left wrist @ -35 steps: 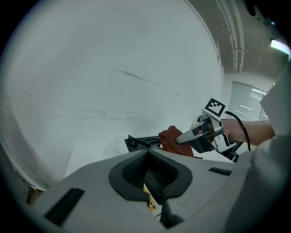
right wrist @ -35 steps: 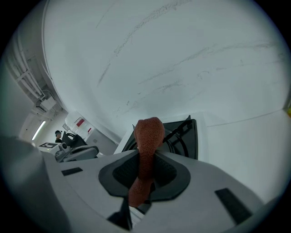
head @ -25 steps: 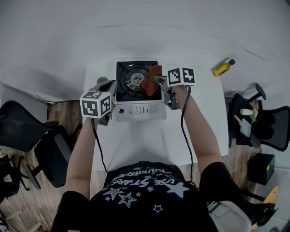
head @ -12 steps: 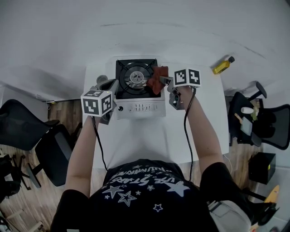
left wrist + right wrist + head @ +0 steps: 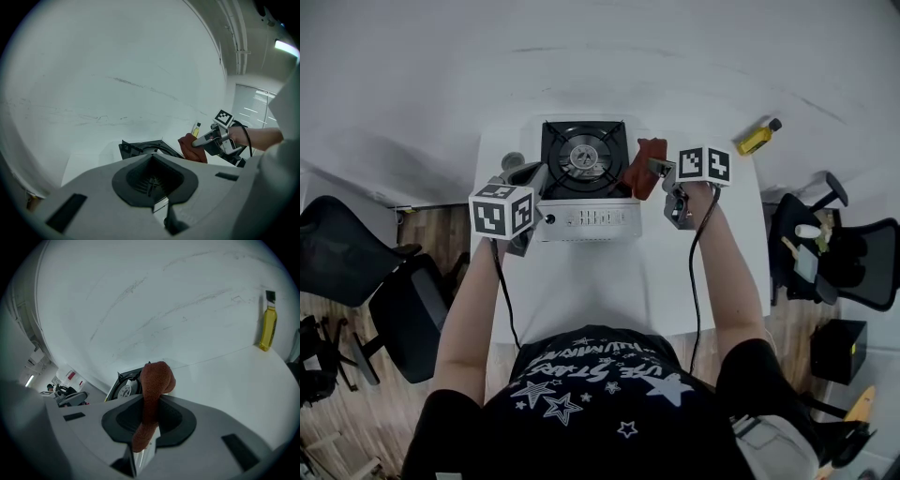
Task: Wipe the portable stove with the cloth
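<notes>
The portable stove sits at the back of the white table, black burner top above a silver knob panel. My right gripper is shut on the red-brown cloth, which hangs just past the stove's right edge, above the table. In the right gripper view the cloth droops from the pinched jaws of that gripper, with the stove behind it on the left. My left gripper hovers by the stove's left edge. In its own view the left gripper is shut with nothing between its jaws.
A small yellow bottle lies at the table's back right corner and shows upright in the right gripper view. Black office chairs stand on the floor at left and right. A white wall runs behind the table.
My right gripper has carried the cloth rightward, from over the burner to just beyond the stove's right edge. The left gripper has barely moved.
</notes>
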`<state>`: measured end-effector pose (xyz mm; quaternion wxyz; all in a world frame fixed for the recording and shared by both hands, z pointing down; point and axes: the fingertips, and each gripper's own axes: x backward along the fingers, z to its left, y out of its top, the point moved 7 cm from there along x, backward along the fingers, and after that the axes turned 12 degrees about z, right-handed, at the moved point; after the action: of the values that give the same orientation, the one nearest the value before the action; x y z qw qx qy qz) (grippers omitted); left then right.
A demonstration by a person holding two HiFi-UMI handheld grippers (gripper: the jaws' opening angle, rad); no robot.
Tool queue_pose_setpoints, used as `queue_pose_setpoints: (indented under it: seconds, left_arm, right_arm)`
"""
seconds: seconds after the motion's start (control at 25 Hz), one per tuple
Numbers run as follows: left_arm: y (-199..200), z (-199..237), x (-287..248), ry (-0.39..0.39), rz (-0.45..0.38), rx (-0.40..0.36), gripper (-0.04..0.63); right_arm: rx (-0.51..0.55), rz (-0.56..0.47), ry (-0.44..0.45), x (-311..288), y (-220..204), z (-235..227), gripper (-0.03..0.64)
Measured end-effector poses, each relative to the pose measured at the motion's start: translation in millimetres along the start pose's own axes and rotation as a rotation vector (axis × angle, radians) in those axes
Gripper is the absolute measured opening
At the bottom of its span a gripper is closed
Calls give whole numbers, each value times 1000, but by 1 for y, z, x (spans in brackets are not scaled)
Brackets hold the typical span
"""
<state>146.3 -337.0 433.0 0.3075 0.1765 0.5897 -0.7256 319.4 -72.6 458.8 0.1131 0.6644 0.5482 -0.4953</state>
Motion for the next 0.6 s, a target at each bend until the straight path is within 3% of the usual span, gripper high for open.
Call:
queue_pose_setpoints:
  seconds: [0.2,0.6]
  left_arm:
    - [-1,-7,16,4,-28,-11,6]
    - [-16,-2,49,31,-63,6,6]
  right_arm:
    - [33,-43,29,15,-5,23,63]
    - [154,-54,204,9,-14,118,63]
